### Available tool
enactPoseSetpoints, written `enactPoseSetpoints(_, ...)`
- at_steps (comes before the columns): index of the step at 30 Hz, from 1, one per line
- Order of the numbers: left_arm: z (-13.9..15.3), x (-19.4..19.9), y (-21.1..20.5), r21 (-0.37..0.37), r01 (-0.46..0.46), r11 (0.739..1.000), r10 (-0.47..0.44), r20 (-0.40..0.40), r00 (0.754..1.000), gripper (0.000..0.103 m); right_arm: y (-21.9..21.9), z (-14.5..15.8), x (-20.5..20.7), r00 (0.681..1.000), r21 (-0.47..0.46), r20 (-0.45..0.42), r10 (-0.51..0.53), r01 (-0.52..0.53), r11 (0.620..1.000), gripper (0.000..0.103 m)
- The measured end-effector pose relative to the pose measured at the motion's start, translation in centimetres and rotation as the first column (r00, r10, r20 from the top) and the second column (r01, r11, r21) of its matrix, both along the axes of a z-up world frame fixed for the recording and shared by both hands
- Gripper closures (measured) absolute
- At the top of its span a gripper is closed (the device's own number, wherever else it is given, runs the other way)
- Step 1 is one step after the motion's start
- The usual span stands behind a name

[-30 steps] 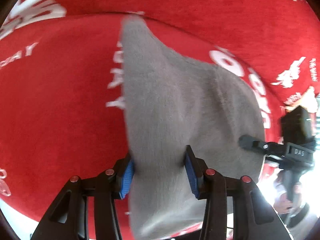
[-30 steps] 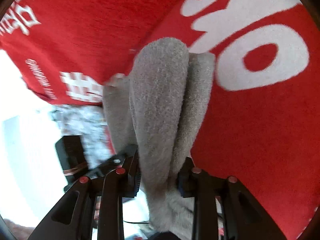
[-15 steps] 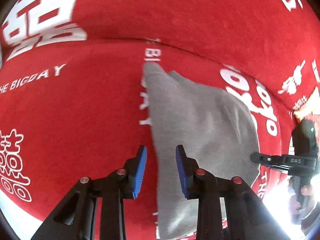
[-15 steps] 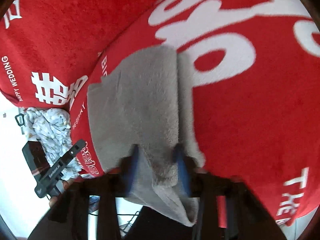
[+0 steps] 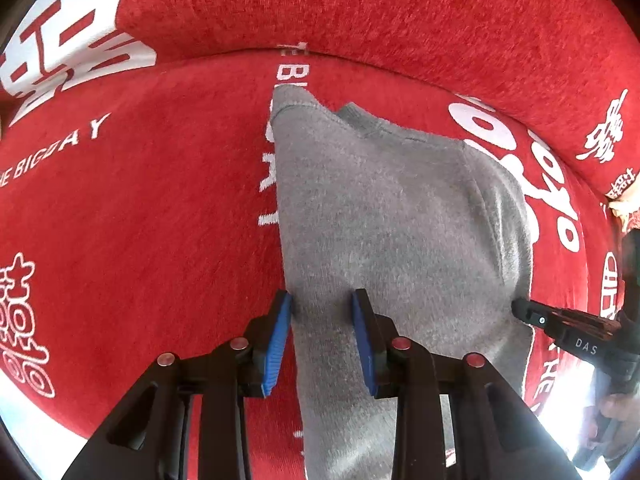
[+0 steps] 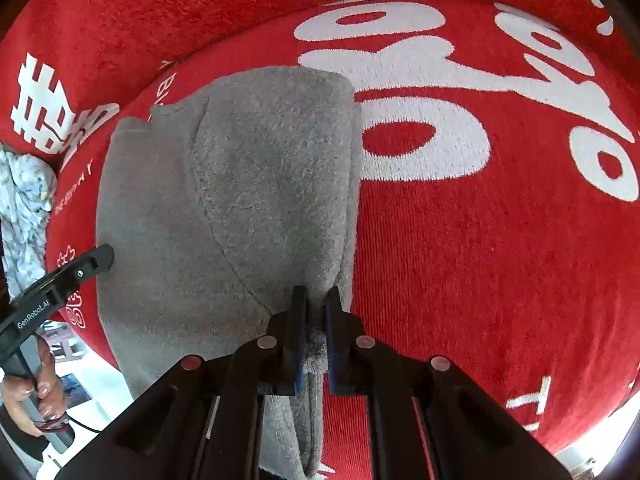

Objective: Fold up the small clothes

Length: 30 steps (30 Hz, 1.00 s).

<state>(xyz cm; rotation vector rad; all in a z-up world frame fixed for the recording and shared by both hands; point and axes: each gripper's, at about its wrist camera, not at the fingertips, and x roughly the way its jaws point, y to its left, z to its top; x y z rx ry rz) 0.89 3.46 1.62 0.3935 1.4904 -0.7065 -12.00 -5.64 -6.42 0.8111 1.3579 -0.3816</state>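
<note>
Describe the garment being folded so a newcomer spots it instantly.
Start at the red cover with big white lettering that fills both views. On it lies a grey fleecy garment, one edge pinched in the right tool. It is plain grey; the floral cloth at the edge is patterned.

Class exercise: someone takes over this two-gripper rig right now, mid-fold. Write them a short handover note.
Right gripper: shut on the grey garment, pinching its near right edge.
Left gripper: jaws part open astride the garment's left edge; a firm grip is not clear.
Garment: lying on the red printed cover, one layer already folded over along its right side.
Left to do: finish the fold, flatten, release. A crumpled patterned cloth waits at the far left.
</note>
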Motion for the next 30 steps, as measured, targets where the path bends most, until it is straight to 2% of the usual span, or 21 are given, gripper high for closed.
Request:
enactPoseSetpoints(4,1.0,-0.6,0.9,0.030,-0.016,0.999,0.016,-0.004,1.000,0.070,0.2,0.6,-0.3,0.999,-0.008,-0.037,-0.011,0.010,1.000,0.093)
enactPoseSetpoints(7,1.7,-1.4,2.0,0.053,-0.017,0.998,0.018,-0.009,1.000,0.070,0.4,2.0,-1.0,0.997,-0.053,-0.067,-0.035,0.031,0.998,0.093)
enactPoseSetpoints(9,1.7,-1.9,2.6,0.074,-0.011,0.997,0.012,-0.011,1.000,0.070,1.2,3.8,-1.3,0.999,-0.073,-0.004,-0.034,0.034,0.997,0.093)
enactPoseSetpoints(11,1.6,-2.4,3.1,0.083,-0.017,0.996,0.018,-0.018,1.000,0.070,2.2,4.4,-1.2,0.999,-0.052,0.038,-0.013,0.015,0.999,0.093)
enactPoseSetpoints(15,1.7,-2.6,3.4,0.095,-0.027,0.995,0.029,-0.025,0.999,0.070,4.5,2.2,-0.6,0.999,0.026,-0.012,0.039,-0.039,0.999,0.093)
enactPoseSetpoints(19,1.8,-2.6,3.2,0.105,-0.018,0.994,0.021,-0.026,0.999,0.070,4.0,-0.1,-1.7,0.997,0.083,-0.077,-0.013,0.020,0.996,0.097)
enactPoseSetpoints(21,1.9,-2.7,3.2,0.113,-0.014,0.993,0.017,-0.026,1.000,0.070,3.3,0.1,-2.5,0.994,0.083,-0.096,-0.045,0.053,0.995,0.096)
enactPoseSetpoints(22,1.9,-2.7,3.3,0.116,-0.012,0.993,0.015,-0.028,0.999,0.070,2.9,0.4,-2.9,0.993,0.077,-0.109,-0.048,0.056,0.995,0.091)
enactPoseSetpoints(23,2.0,-2.8,3.3,0.121,-0.010,0.993,0.014,-0.030,0.999,0.070,2.6,0.6,-3.2,0.992,0.087,-0.109,-0.057,0.066,0.994,0.090)
enactPoseSetpoints(30,3.0,-3.1,3.6,0.133,-0.007,0.991,0.012,-0.036,0.999,0.070,1.8,3.0,-3.9,0.991,0.084,-0.101,-0.087,0.096,0.992,0.089)
